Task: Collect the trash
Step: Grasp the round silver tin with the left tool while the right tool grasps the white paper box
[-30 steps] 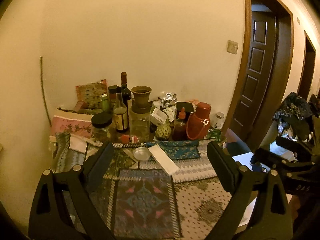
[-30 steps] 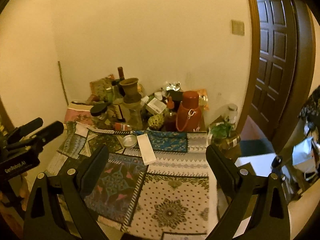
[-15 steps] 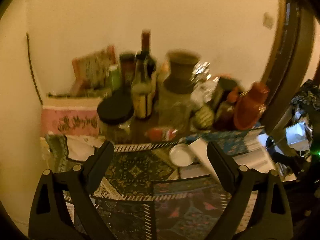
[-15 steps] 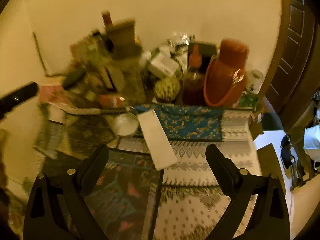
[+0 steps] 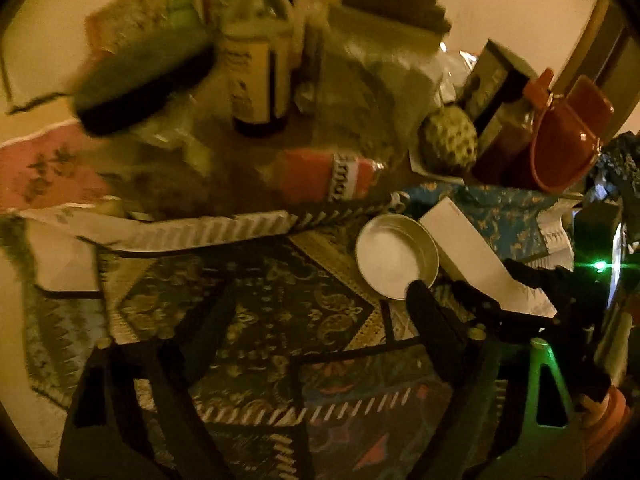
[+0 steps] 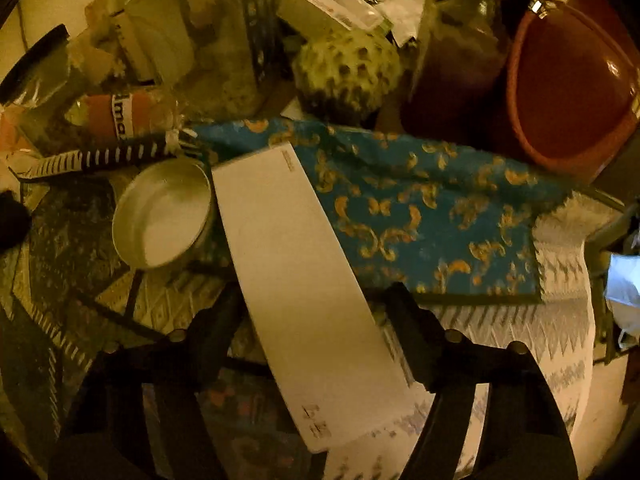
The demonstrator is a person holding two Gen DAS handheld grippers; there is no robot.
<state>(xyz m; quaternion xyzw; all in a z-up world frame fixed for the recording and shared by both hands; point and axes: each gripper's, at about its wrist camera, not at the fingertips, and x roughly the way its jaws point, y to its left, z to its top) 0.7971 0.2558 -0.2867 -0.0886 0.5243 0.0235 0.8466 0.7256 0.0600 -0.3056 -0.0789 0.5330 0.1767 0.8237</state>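
A long white box (image 6: 304, 280) is seen lying flat on the patterned cloth (image 6: 432, 208), slantwise, with a small round metal lid (image 6: 164, 216) just beside its far end. The right gripper (image 6: 310, 316) has been brought over the near half of the box; its jaws have just been closing and now straddle the box across its narrow width, though contact of the pads cannot be told, so no hold is claimed yet. The left gripper (image 5: 320, 300) is held over the cloth with its jaws at a wide setting, also just narrowed, and nothing lies between them; its one finger (image 5: 428, 312) is at the rim of the lid (image 5: 396, 256).

The box is judged to be light, empty cardboard: stiff along its length, easily crushed across its flat faces, with a smooth and probably slippery skin. It would best be taken by its two long edges, near the middle, so that it does not swing or tip. The lid is judged thin, rigid and slick, best pinched at the rim. Bottles and a red jug (image 6: 572, 92) stand close behind
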